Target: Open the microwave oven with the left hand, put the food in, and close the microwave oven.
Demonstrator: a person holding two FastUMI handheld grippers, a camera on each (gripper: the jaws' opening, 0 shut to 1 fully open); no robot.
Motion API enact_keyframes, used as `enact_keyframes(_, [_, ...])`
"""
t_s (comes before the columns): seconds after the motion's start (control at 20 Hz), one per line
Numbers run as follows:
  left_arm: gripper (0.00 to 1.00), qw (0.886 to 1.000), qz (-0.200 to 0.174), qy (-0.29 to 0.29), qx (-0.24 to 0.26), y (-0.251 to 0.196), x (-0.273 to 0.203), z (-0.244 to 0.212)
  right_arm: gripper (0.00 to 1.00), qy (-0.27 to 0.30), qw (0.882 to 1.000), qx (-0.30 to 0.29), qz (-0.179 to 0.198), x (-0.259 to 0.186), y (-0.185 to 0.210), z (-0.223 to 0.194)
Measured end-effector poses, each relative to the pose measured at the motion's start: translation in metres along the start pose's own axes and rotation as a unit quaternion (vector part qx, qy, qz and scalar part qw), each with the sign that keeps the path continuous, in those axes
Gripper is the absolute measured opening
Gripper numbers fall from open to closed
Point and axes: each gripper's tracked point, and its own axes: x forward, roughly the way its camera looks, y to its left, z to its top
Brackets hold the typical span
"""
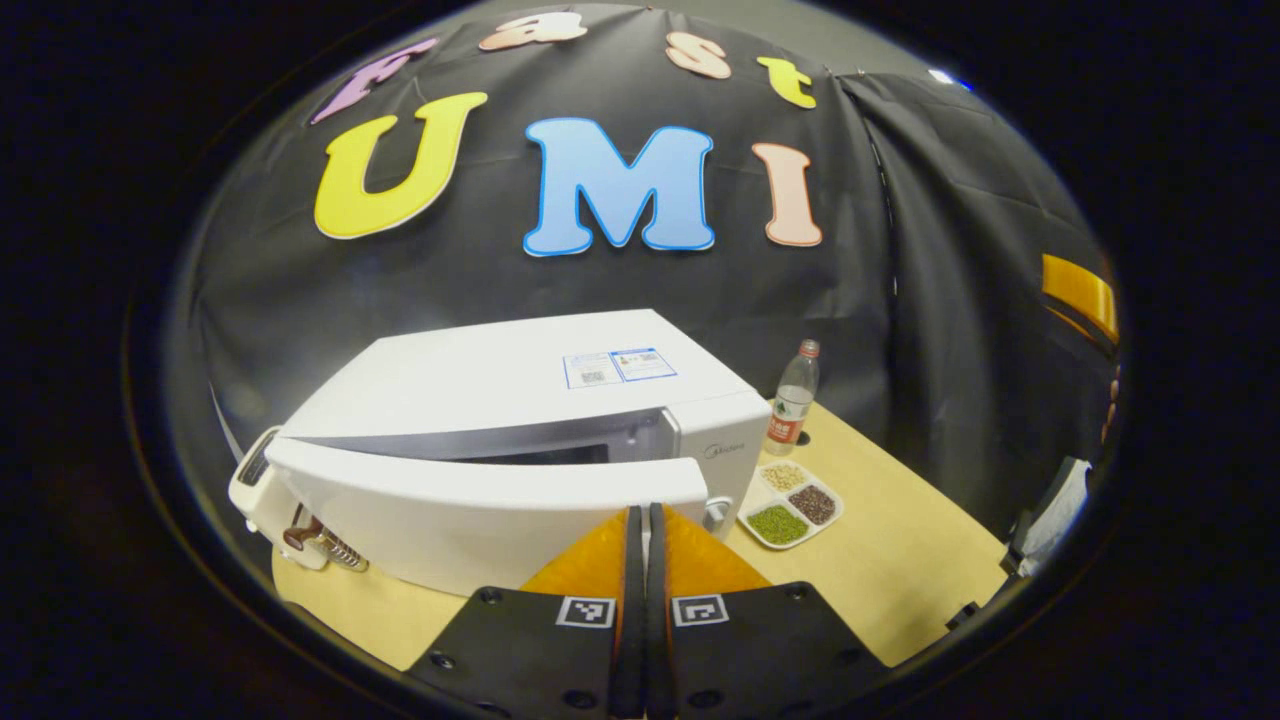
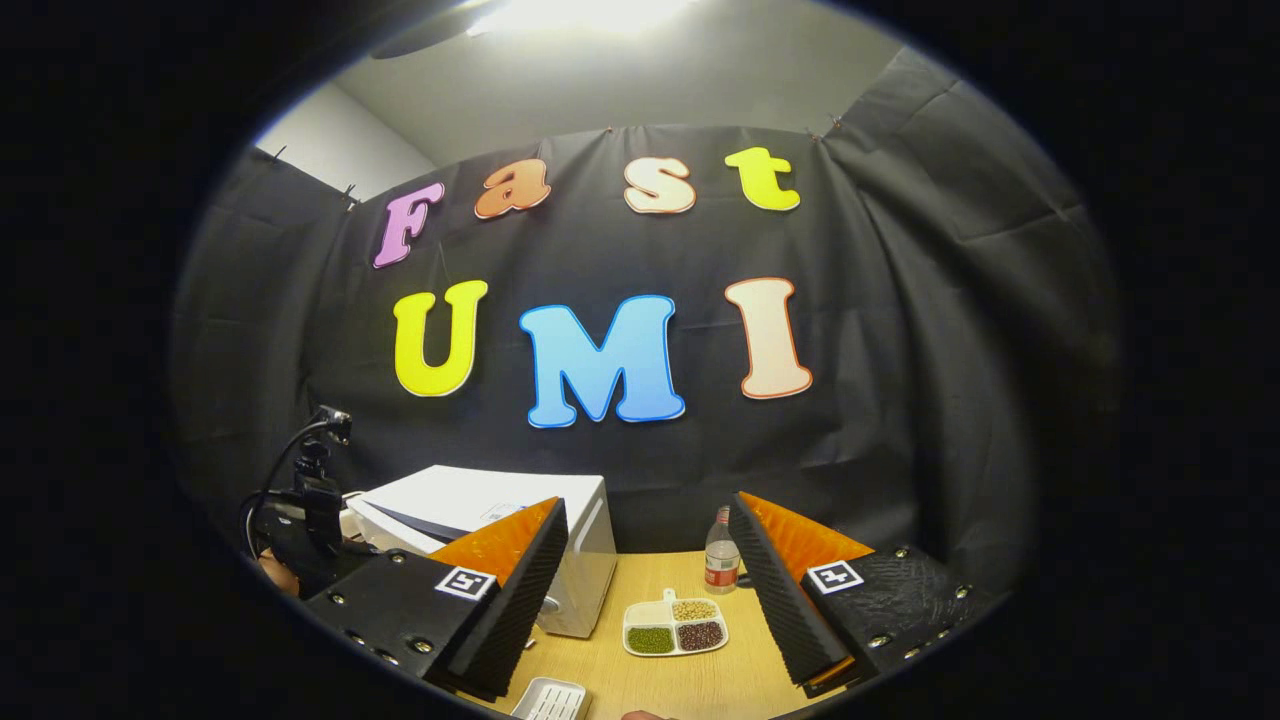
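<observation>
Microwave (image 1: 520, 400) sits on the desk (image 1: 900, 560), door (image 1: 480, 490) partly swung out. Left tongs (image 1: 640, 520), clenched empty beside the door's free edge, should push it fully wide. Right tongs (image 2: 648, 580) released; food tray (image 2: 675, 625) beside the microwave.

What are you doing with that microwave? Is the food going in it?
A person holds a gripper in each hand. The left gripper has its fingers closed together, right up against the microwave door, which stands partly open. The right gripper is open and empty, above the table. The food, a little divided plate of beans, sits on the table beside the microwave, near a water bottle. So the door is opening, and the food is not in yet.
</observation>
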Motion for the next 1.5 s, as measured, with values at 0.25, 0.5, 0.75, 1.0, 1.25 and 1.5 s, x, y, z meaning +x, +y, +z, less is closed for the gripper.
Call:
enact_keyframes(0.25, [0.07,1.000,0.008,0.008,-0.017,0.003,0.023,0.001,0.97,0.010,1.000,0.015,0.001,0.002,-0.013,-0.005])
enact_keyframes(0.5, [0.07,0.999,0.031,0.011,-0.042,0.008,0.037,0.006,0.97,0.008,1.000,0.022,0.015,0.006,-0.031,-0.007])
enact_keyframes(0.75, [0.07,0.998,0.056,0.005,-0.035,0.018,0.048,0.016,0.97,0.001,0.999,0.034,-0.007,0.000,-0.058,-0.001])
enact_keyframes(1.0, [0.07,0.999,0.037,0.016,-0.028,0.009,0.050,0.011,0.97,-0.009,0.999,0.029,-0.036,-0.017,-0.069,0.011])
enact_keyframes(1.25, [0.07,0.997,0.056,-0.054,-0.019,0.015,-0.003,0.060,0.97,-0.028,0.999,0.014,-0.043,-0.030,-0.051,0.035])
enact_keyframes(1.5, [0.36,0.972,0.116,-0.203,0.014,0.041,-0.153,0.153,0.97,-0.056,0.998,0.013,-0.025,-0.040,-0.009,0.073])
